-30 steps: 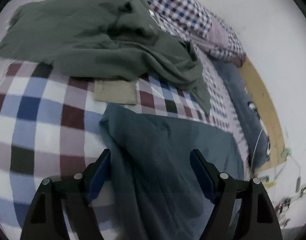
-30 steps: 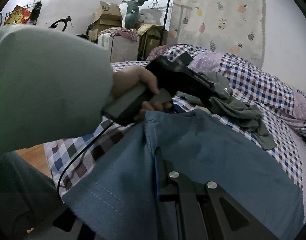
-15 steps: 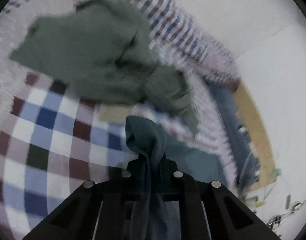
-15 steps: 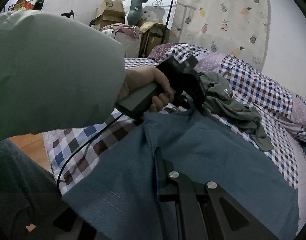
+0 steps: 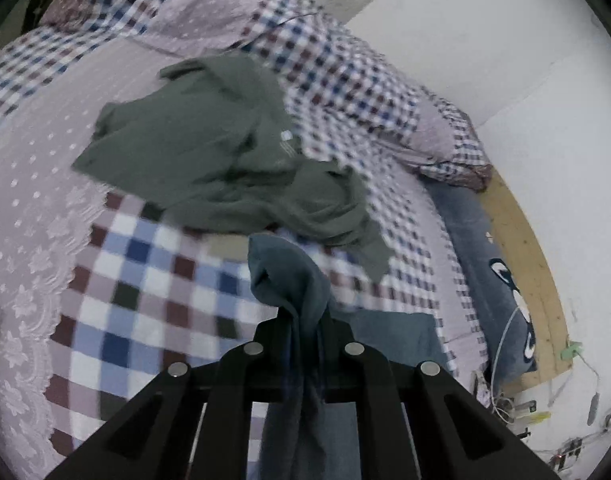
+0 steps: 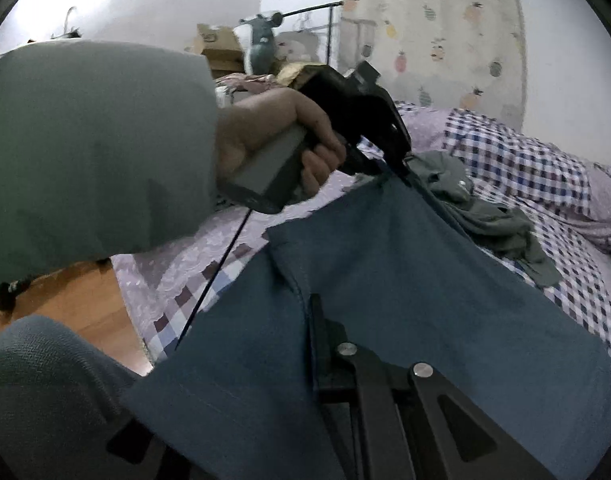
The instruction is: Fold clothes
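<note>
A blue-grey garment (image 6: pixel 405 280) hangs stretched between my two grippers above the checked bed. My left gripper (image 5: pixel 303 320) is shut on one bunched corner of it (image 5: pixel 289 276), which sticks up past the fingers. In the right wrist view the left gripper (image 6: pixel 389 160) holds the cloth's far corner raised. My right gripper (image 6: pixel 313 320) is shut on the near edge of the same garment; the cloth drapes over and hides its left finger. A crumpled green shirt (image 5: pixel 225 156) lies on the bed beyond, and shows in the right wrist view (image 6: pixel 485 208).
The bed has a checked and lilac dotted cover (image 5: pixel 145 292) with a checked pillow (image 5: pixel 345 80) by the white wall. A blue cushion (image 5: pixel 493 280) lies along the wooden bed edge. Boxes and a clothes rack (image 6: pixel 265 52) stand behind; wooden floor (image 6: pixel 65 304) is at left.
My left gripper closed on the blue garment's corner and lifted it up and away from the bed. The right gripper kept its hold and the cloth pulled taut between them.
</note>
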### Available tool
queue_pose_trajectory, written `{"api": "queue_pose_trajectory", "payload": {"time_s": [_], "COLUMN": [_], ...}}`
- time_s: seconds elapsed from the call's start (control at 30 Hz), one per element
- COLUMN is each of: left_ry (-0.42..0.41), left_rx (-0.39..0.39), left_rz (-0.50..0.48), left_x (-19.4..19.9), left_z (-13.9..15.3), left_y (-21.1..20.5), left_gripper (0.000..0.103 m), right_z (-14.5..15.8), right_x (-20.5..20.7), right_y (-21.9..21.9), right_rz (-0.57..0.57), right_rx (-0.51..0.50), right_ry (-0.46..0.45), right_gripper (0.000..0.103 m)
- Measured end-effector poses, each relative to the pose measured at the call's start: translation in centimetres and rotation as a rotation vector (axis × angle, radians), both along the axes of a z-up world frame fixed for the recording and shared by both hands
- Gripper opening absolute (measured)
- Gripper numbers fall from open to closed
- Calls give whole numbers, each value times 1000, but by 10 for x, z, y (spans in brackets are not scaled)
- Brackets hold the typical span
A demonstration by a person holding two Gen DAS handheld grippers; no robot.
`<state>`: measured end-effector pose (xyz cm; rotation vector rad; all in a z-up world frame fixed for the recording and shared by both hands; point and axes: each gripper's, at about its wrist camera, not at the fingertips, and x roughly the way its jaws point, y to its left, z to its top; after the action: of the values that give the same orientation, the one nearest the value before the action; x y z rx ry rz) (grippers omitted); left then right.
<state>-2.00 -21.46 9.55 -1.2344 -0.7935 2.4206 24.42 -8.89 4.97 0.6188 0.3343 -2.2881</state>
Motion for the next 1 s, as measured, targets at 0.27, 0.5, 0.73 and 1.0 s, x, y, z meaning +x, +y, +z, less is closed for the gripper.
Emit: {"api": "queue_pose_trajectory", "payload": {"time_s": [0.27, 0.5, 0.73, 1.0], "left_ry": [46, 38, -46, -169], "left_rx": [15, 15, -67, -222], "left_rz": [-81, -177, -244, -235], "left_x": [0, -13, -39, -58], "left_z": [47, 55, 19, -52], "left_y": [79, 195, 329, 430], "left_gripper": [9, 9, 9, 9], "right_z": [29, 48, 36, -11], "right_x": [8, 14, 22, 10], "right_y": [64, 154, 250, 334], "right_rz": [-131, -328, -536, -711], "right_rx": [-118, -204, -271, -344], "right_ry": [-14, -33, -134, -318], "right_gripper": [4, 3, 3, 3]}}
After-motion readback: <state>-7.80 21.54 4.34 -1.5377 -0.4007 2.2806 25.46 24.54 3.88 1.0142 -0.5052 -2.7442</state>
